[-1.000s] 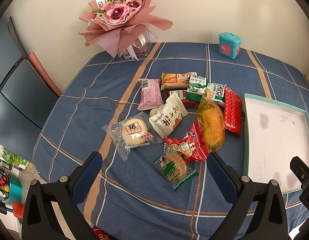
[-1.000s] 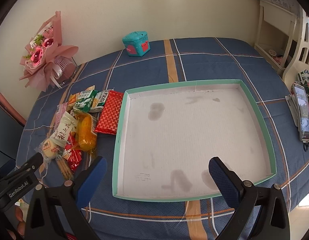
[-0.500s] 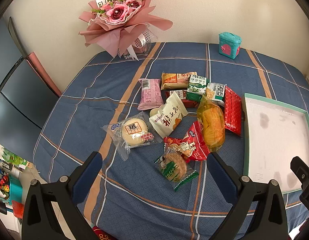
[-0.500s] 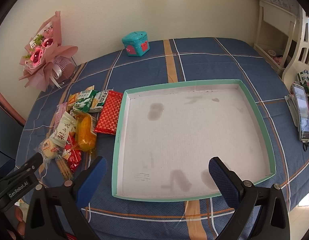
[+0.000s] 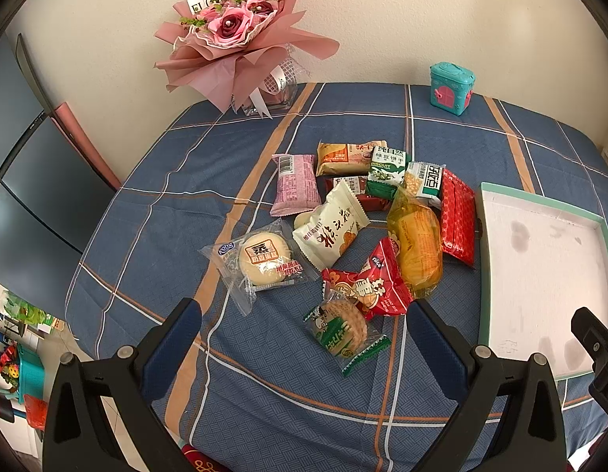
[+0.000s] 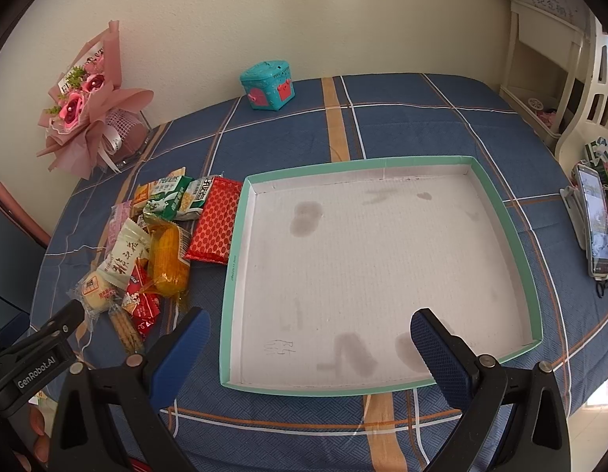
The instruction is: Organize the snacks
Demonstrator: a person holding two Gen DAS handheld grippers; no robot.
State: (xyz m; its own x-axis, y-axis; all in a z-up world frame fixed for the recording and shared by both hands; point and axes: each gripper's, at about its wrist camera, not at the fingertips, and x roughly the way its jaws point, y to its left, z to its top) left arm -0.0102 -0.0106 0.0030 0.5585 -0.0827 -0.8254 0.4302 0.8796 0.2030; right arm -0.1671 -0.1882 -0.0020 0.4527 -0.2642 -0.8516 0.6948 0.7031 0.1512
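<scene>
Lying in a loose pile on a blue plaid table [image 5: 166, 212], bright crinkly snacks [image 5: 359, 228] sit just left of a white tray [image 6: 500, 200]. Left gripper [image 5: 304, 334] and right gripper [image 6: 310, 338] hover spread wide, holding nothing.

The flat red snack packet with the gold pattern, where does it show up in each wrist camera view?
Left wrist: the red packet lies right of centre, between the yellow snack and the tray.
Right wrist: the same packet lies left of centre, against the tray's left wall.
Shared landmark: the teal toy box by the wall.
</scene>
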